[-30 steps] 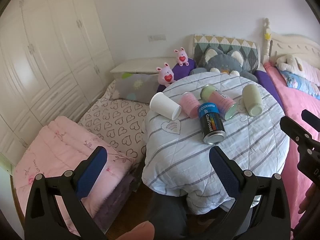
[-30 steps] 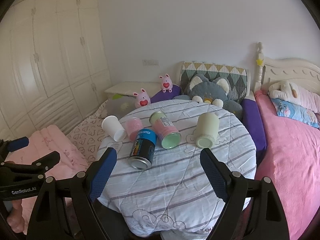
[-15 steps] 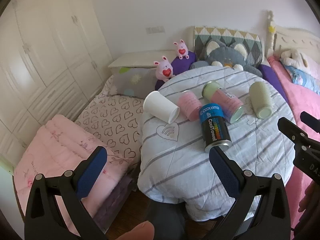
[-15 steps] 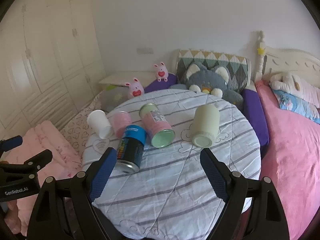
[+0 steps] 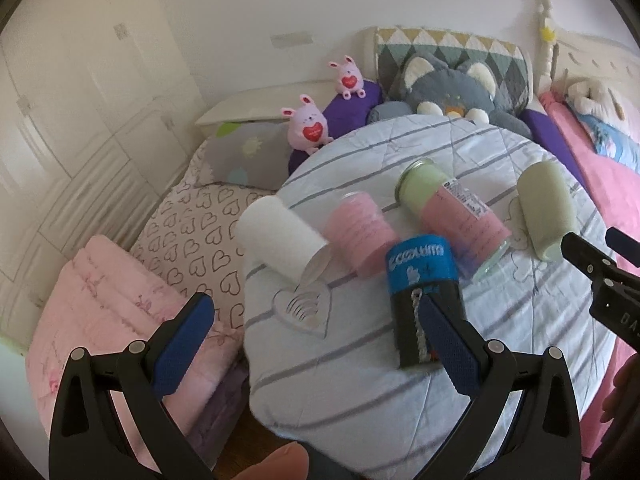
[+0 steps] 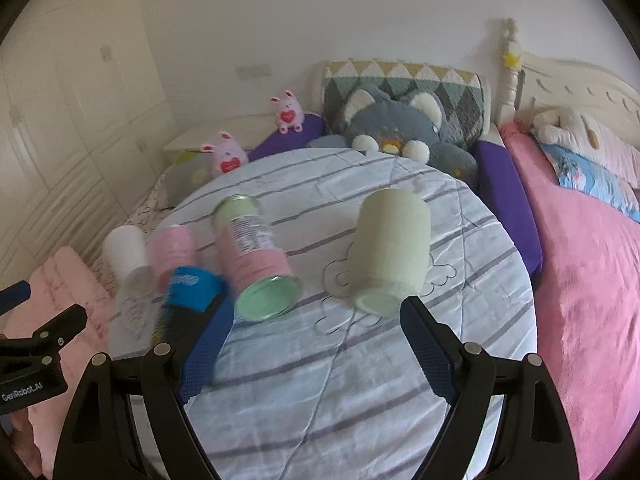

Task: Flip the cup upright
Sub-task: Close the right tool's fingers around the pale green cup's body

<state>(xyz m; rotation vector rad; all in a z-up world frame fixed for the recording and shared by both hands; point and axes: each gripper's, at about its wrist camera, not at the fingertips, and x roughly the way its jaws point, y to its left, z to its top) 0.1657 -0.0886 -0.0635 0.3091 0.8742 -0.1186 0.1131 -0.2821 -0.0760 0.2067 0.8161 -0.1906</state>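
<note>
Several cups and cans lie on their sides on a round table with a striped cloth (image 5: 540, 320). From left: a white paper cup (image 5: 278, 238) (image 6: 126, 254), a pink cup (image 5: 360, 232) (image 6: 172, 252), a blue-and-black can (image 5: 426, 296) (image 6: 186, 300), a pink-and-green can (image 5: 452, 212) (image 6: 256, 256), and a pale green cup (image 5: 546, 208) (image 6: 390, 256). My left gripper (image 5: 316, 348) is open and empty, low before the white cup and the blue can. My right gripper (image 6: 316, 352) is open and empty, just before the pale green cup.
A pink bed (image 6: 592, 280) lies to the right of the table. A low mattress with heart print (image 5: 192, 232) and a pink quilt (image 5: 100, 300) lie to the left. Plush toys (image 6: 400, 128) and pillows sit behind the table. White wardrobes (image 5: 60, 120) line the left wall.
Both grippers have moved forward and closer to the table. The cups and cans now look larger and nearer; none of them has moved.
</note>
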